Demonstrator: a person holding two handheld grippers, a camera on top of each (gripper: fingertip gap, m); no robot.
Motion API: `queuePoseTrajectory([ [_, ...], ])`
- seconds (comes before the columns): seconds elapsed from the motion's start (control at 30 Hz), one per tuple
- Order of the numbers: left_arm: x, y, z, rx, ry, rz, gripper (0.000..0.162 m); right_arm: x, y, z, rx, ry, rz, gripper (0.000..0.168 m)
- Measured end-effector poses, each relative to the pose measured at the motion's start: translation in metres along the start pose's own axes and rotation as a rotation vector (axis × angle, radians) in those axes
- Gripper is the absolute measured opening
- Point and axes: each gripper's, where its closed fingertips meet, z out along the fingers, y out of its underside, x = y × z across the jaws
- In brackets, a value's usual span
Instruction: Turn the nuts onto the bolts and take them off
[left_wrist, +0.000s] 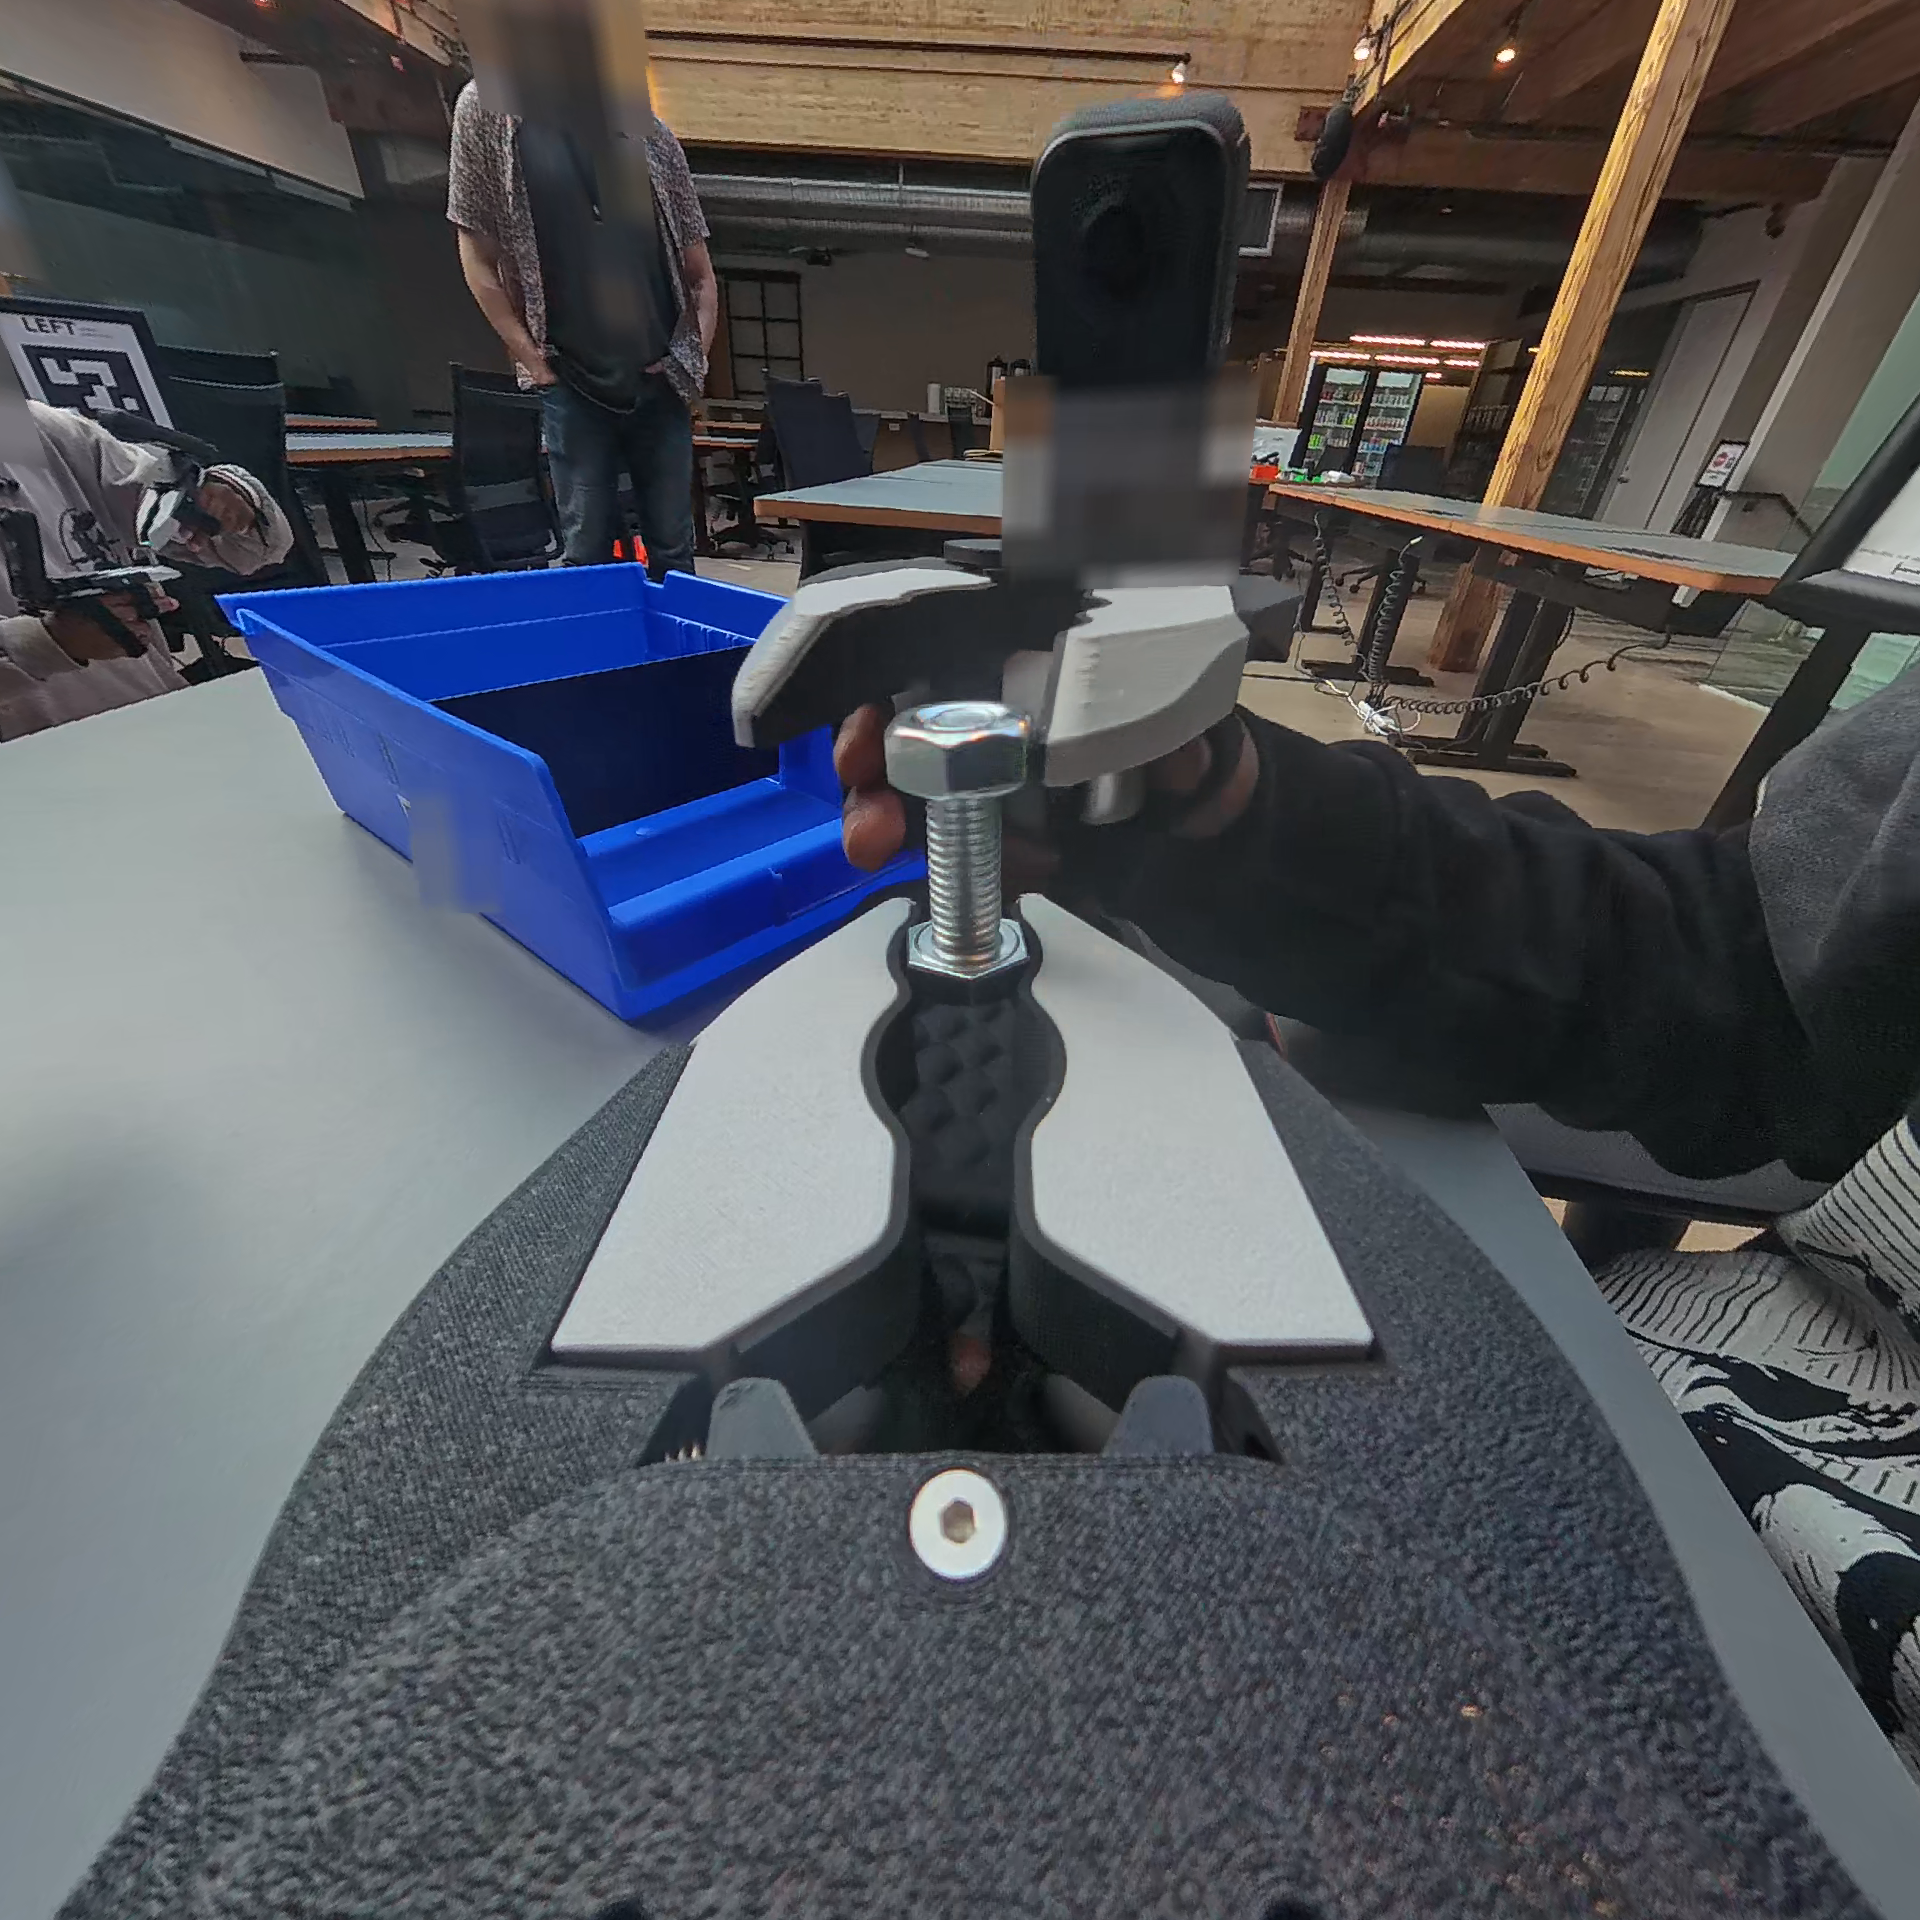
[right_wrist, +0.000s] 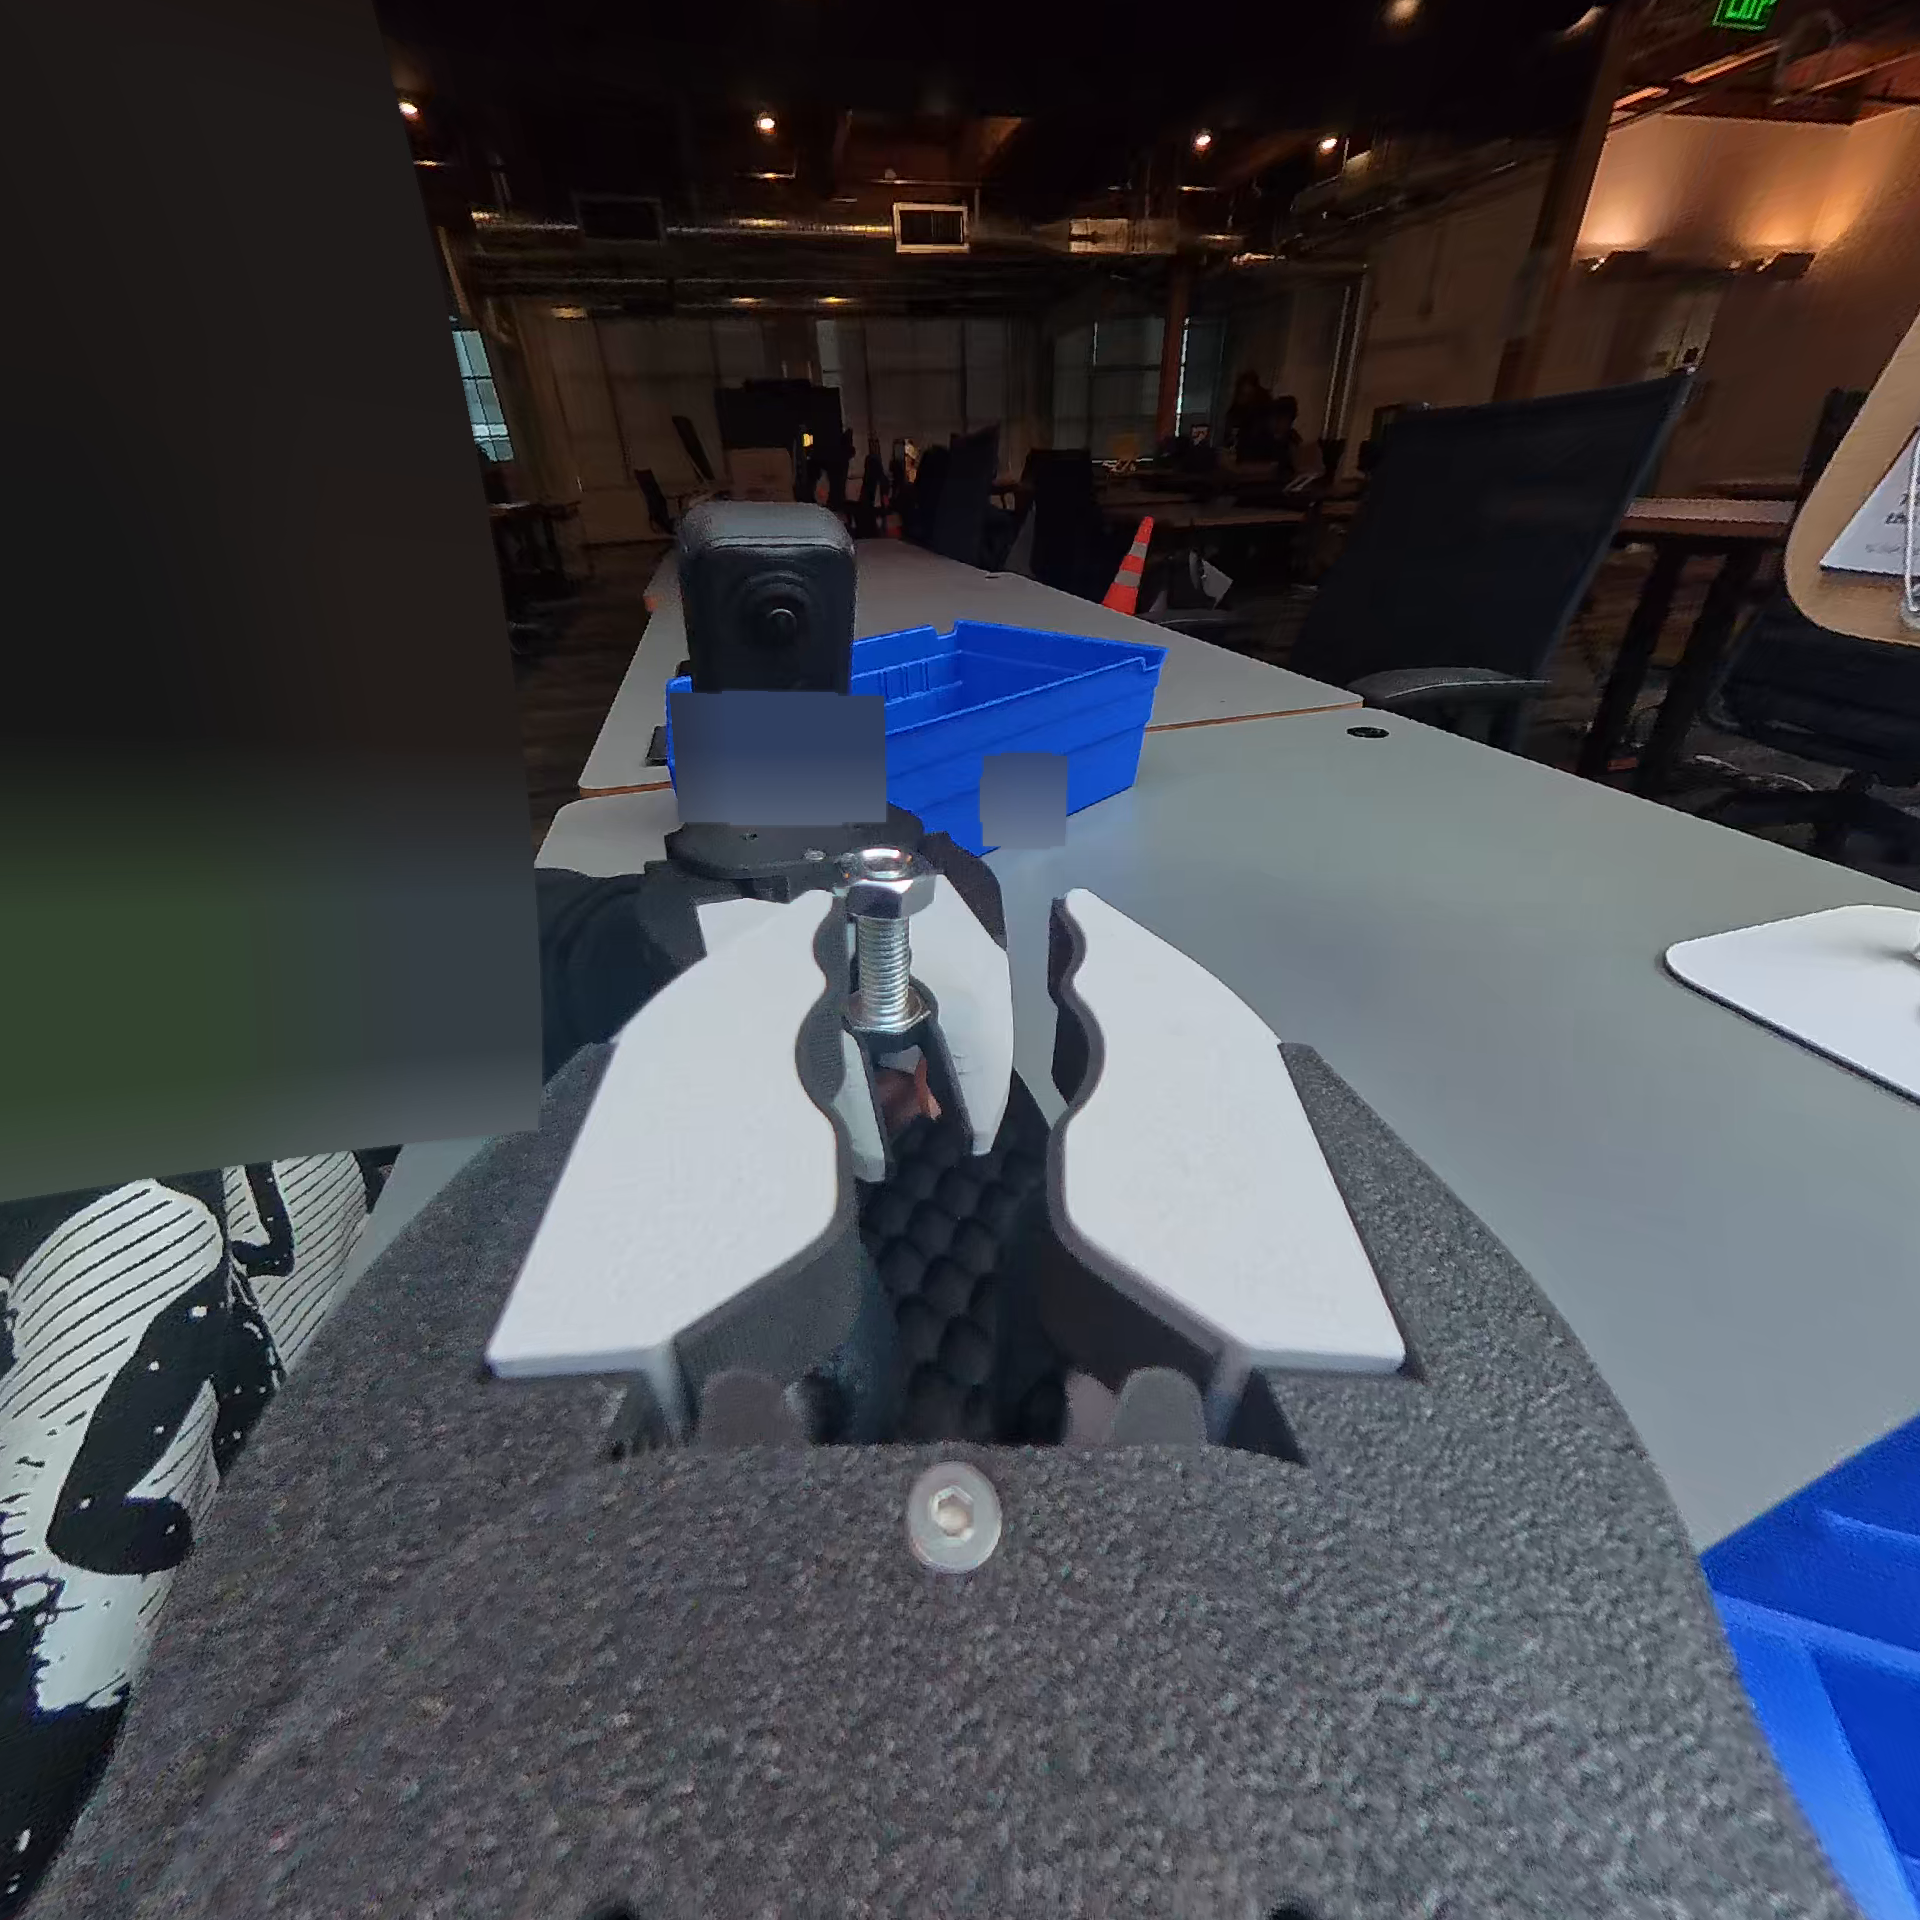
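A silver bolt (left_wrist: 964, 873) stands upright with a hex nut (left_wrist: 958, 750) on its top end. My left gripper (left_wrist: 966, 940) is shut on the bolt's hex head (left_wrist: 968, 954) at the bottom. My right gripper (left_wrist: 914, 717) is open, with the nut between its fingers; one fingertip (left_wrist: 1091, 717) lies against the nut's right side and the other stands off to the left. In the right wrist view my right gripper (right_wrist: 940, 925) is open beside the bolt (right_wrist: 885, 956). The nut (right_wrist: 889, 881) sits near its left finger (right_wrist: 727, 1091), and the left gripper (right_wrist: 914, 1049) holds the bolt from below.
A blue bin (left_wrist: 499, 727) stands on the grey table (left_wrist: 208, 1039) behind the bolt; it also shows in the right wrist view (right_wrist: 1039, 717). A second blue bin (right_wrist: 1829, 1662) and a white pad (right_wrist: 1818, 987) lie to the right. A person (left_wrist: 582, 312) stands beyond the table. One gripper's finger ends stand about 4 cm off the other's.
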Motion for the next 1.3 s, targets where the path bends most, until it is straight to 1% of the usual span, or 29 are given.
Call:
queuePoseTrajectory([
  [0.1, 0.000, 0.000, 0.000, 0.001, 0.000, 0.001, 0.014, 0.007, -0.002, -0.009, 0.016, 0.039, -0.008, 0.018],
  [0.17, 0.000, 0.001, 0.000, -0.003, 0.000, 0.004, 0.014, 0.007, -0.007, -0.013, 0.049, 0.035, 0.003, 0.016],
  [0.2, 0.000, 0.000, 0.000, -0.002, -0.001, 0.003, 0.014, 0.005, -0.010, -0.013, 0.063, 0.019, 0.009, 0.017],
  [0.23, 0.000, 0.000, 0.000, -0.001, 0.000, 0.002, 0.014, 0.001, -0.011, -0.011, 0.069, 0.000, 0.013, 0.023],
  [0.3, 0.000, 0.000, 0.000, -0.001, -0.002, 0.001, 0.014, -0.004, -0.010, -0.004, 0.060, -0.026, 0.023, 0.040],
  [0.37, 0.000, 0.001, 0.000, -0.005, -0.003, 0.003, 0.014, -0.009, -0.008, 0.006, 0.035, -0.043, 0.022, 0.048],
  [0.5, 0.000, 0.001, 0.001, -0.005, -0.004, 0.004, 0.014, -0.011, -0.006, 0.024, 0.021, -0.053, 0.019, 0.050],
  [0.6, 0.000, 0.001, 0.001, -0.006, -0.002, 0.006, 0.014, -0.007, 0.000, 0.031, -0.013, -0.035, 0.028, 0.050],
  [0.7, 0.001, 0.001, 0.001, -0.006, 0.000, 0.008, 0.014, -0.002, 0.001, 0.026, -0.016, -0.015, 0.027, 0.046],
  [0.87, 0.000, 0.001, 0.000, -0.002, -0.001, 0.001, 0.014, 0.003, -0.001, 0.007, 0.001, 0.018, 0.029, 0.047],
  [0.93, 0.000, 0.000, 0.000, 0.001, -0.002, 0.000, 0.014, 0.005, -0.002, 0.000, 0.009, 0.032, 0.023, 0.042],
  [0.97, 0.000, 0.000, 0.000, 0.003, -0.002, -0.002, 0.014, 0.007, -0.003, -0.004, 0.013, 0.046, 0.021, 0.034],
  [1.07, 0.000, 0.000, 0.000, 0.000, -0.002, 0.001, 0.014, 0.013, -0.005, -0.013, 0.029, 0.073, 0.009, 0.018],
  [1.13, 0.000, 0.000, 0.000, 0.001, -0.002, 0.001, 0.014, 0.013, -0.007, -0.016, 0.042, 0.077, 0.007, 0.016],
  [1.17, 0.000, 0.000, 0.000, 0.002, -0.002, -0.001, 0.014, 0.011, -0.009, -0.015, 0.048, 0.068, 0.009, 0.018],
  [1.3, 0.000, 0.001, 0.000, 0.000, -0.002, 0.000, 0.014, 0.000, -0.011, -0.001, 0.047, 0.007, 0.033, 0.044],
])
